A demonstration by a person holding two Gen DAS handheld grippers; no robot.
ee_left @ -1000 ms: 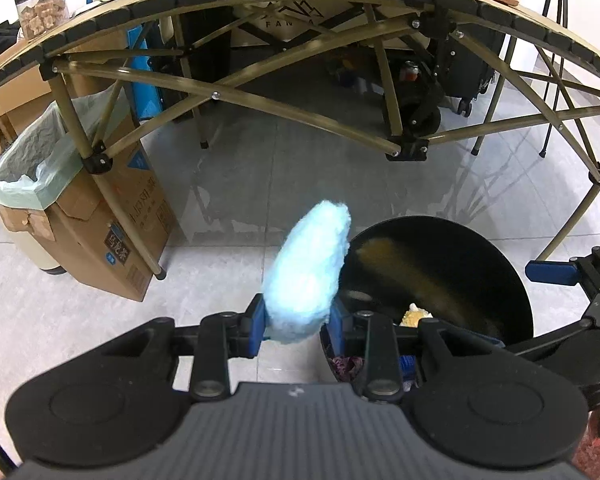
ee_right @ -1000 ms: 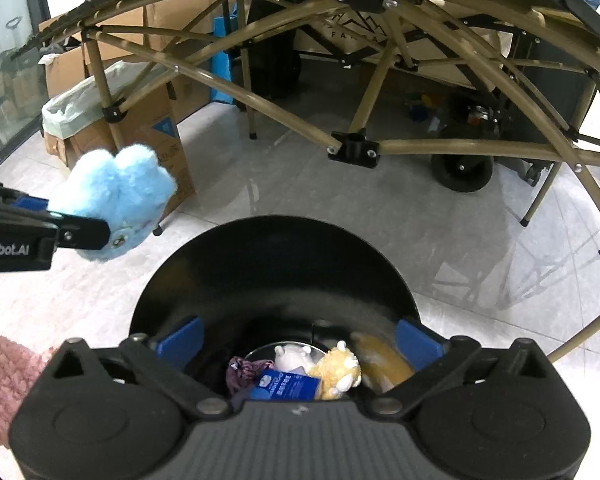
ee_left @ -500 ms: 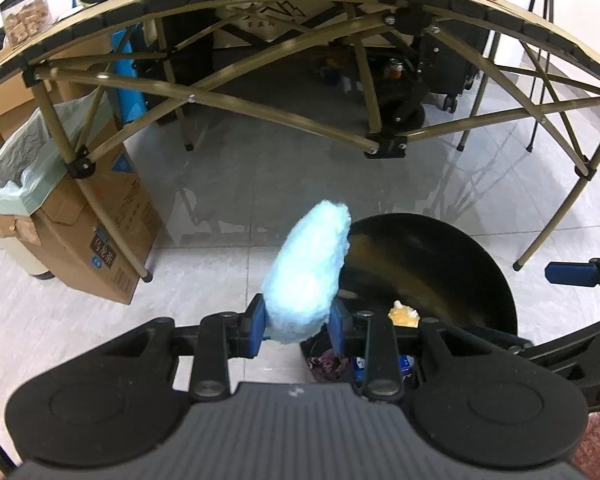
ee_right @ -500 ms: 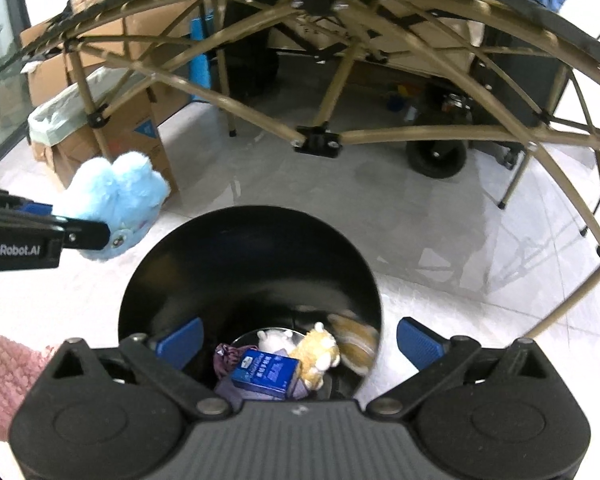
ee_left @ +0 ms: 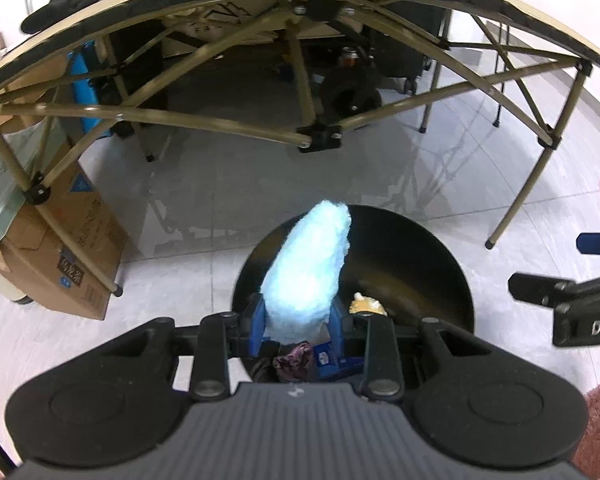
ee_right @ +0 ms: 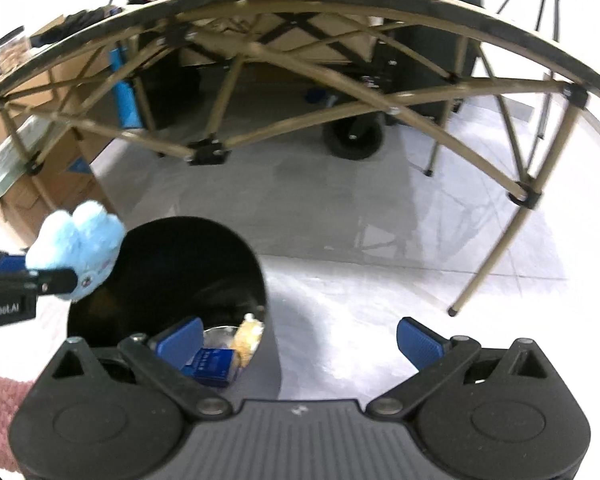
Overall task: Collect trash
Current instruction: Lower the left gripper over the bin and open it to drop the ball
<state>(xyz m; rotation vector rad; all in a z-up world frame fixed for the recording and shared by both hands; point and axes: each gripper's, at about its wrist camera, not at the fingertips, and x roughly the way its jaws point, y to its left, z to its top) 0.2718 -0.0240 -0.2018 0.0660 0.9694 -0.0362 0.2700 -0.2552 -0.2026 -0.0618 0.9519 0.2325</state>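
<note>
The left claw (ee_left: pixel 298 326) pinched the blue plush toy (ee_left: pixel 309 276) (soft, light, squashy) low down over the black bin (ee_left: pixel 440 264); the right claw (ee_right: pixel 300 340) stood spread, empty.

I see a folding table frame (ee_left: pixel 300 128) ahead | cardboard box (ee_left: pixel 64 256) on my left under it | black wheel (ee_right: pixel 354 138) behind | grey tiled floor (ee_right: pixel 340 216).

Right gripper (ee_right: pixel 300 344) gapes empty beside black bin (ee_right: pixel 168 248); blue plush (ee_right: pixel 80 254) clamped over its rim
</note>
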